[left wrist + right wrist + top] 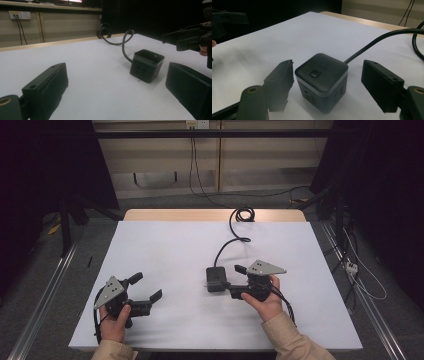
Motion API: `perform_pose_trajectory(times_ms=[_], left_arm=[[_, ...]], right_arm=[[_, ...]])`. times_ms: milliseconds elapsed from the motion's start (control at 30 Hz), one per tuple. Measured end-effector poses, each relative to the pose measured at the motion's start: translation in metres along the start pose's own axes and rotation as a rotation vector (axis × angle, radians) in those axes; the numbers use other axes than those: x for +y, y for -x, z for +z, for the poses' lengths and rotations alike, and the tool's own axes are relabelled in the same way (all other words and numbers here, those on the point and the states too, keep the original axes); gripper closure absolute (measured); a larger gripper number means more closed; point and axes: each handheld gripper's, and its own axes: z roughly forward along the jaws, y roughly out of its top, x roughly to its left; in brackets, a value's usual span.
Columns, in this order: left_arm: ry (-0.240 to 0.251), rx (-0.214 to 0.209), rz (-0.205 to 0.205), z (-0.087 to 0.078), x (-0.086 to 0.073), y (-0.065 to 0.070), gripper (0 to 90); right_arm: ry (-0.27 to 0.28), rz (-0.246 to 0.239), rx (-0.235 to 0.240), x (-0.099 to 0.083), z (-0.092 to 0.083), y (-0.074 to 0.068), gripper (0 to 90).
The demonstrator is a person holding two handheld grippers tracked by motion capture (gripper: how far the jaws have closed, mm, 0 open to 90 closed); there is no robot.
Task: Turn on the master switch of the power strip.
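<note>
A black cube-shaped power strip [215, 279] with a button on its top stands on the white table [165, 240]. Its black cord [227, 242] runs back to a coil [243, 214] at the far edge. My right gripper [233, 280] is open, its jaws on either side of the cube [322, 75]; the left jaw stands close to it and the right jaw stays apart. At the front left my left gripper [147, 286] rests open and empty, pointing toward the cube [146, 66], with the right gripper [180, 40] beyond it.
The table's wooden far edge [210, 215] borders a grey floor with loose cables [250, 195] and a white power strip [351, 266] at the right. Metal rails [45, 295] flank the table. A wall socket [20, 15] sits on the back wall.
</note>
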Motion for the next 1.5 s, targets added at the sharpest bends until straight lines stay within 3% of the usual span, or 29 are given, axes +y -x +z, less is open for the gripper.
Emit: perform_pose_trajectory(times_ms=[533, 800, 1500], left_arm=[[-0.002, 0.003, 0.003, -0.001, 0.0, 0.001, 3.9], [0.004, 0.013, -0.001, -0.006, 0.0, -0.001, 3.9], [0.0, 0.004, 0.001, -0.003, 0.001, 0.0, 3.9]], right_arm=[[-0.001, 0.008, -0.02, -0.004, -0.005, 0.004, 22.8], [0.001, -0.002, 0.006, -0.005, -0.005, 0.001, 21.5], [0.016, 0.008, 0.017, -0.018, -0.028, 0.008, 17.9]])
